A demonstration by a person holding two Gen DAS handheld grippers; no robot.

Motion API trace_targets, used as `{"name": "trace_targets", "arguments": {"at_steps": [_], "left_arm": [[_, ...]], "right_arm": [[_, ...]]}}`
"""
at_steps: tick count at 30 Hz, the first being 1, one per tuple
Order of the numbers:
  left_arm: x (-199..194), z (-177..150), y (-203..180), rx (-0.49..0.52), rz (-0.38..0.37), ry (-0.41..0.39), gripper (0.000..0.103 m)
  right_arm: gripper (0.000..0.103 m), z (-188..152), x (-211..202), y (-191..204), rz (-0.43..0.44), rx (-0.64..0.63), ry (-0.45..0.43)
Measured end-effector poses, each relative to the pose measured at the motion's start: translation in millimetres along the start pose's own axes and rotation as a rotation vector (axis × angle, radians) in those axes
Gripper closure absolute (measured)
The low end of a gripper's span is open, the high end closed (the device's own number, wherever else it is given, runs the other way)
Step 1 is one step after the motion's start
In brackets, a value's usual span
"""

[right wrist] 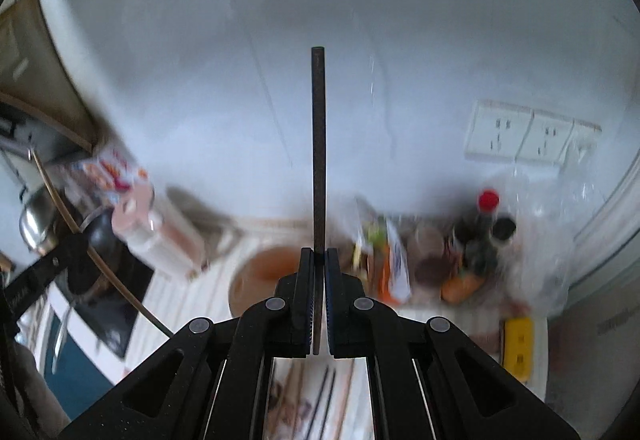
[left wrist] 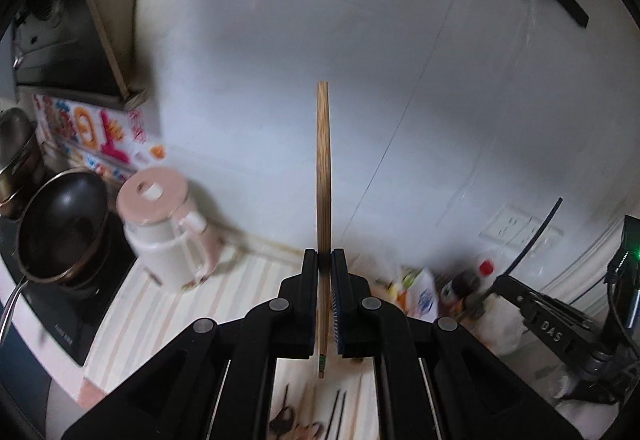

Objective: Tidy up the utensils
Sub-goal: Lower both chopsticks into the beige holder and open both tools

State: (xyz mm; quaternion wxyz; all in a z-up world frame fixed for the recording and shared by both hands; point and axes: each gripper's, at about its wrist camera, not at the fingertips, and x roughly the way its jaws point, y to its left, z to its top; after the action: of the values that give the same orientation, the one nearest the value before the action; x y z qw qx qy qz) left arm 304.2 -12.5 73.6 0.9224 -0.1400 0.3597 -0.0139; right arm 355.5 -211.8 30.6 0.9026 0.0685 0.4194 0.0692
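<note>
- Left wrist view: left gripper (left wrist: 325, 260) pinching a wooden chopstick (left wrist: 323, 176) between its pads, stick pointing straight ahead past the fingertips, short end poking back behind the jaws.
- Ahead and left of the gripper: pink-lidded kettle (left wrist: 168, 232) on the striped counter (left wrist: 240, 280); farther left, a dark wok (left wrist: 60, 228) on the stove.
- Below the jaws, on the counter: dark chopsticks (left wrist: 338, 412) lying flat beside scissors (left wrist: 284, 416), blurred.
- Far right: right gripper (left wrist: 496, 286) at the frame edge.
- Right wrist view: right gripper (right wrist: 319, 260) clamped on a black chopstick (right wrist: 319, 160), stick running straight forward from the fingertips.
- Just ahead and left of the jaws: brown round bowl (right wrist: 260, 272), blurred.
- Ahead and right: red-capped bottle (right wrist: 486, 224) among packets; wall sockets (right wrist: 528, 138) above.
- Beneath the jaws: more dark chopsticks (right wrist: 326, 396) flat on the counter.
</note>
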Motion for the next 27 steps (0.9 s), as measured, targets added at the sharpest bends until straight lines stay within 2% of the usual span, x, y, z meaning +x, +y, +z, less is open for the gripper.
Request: {"name": "trace_targets", "arguments": {"at_steps": [3, 8, 16, 21, 27], "left_arm": [[16, 17, -12, 0.012, -0.016, -0.007, 0.099], [59, 33, -27, 0.03, -0.023, 0.023, 0.099], [137, 19, -31, 0.046, -0.011, 0.156, 0.099], [162, 6, -28, 0.045, -0.004, 0.215, 0.099], [174, -8, -26, 0.059, -0.003, 0.27, 0.099]], "right_arm": [[0.098, 24, 8, 0, -0.01, 0.024, -0.047], [0.098, 46, 36, 2, -0.023, 0.052, -0.067], [0.098, 44, 98, -2, -0.007, 0.082, 0.028], [0.098, 35, 114, -6, 0.018, 0.091, 0.082], [0.098, 21, 127, -9, 0.027, 0.075, 0.134]]}}
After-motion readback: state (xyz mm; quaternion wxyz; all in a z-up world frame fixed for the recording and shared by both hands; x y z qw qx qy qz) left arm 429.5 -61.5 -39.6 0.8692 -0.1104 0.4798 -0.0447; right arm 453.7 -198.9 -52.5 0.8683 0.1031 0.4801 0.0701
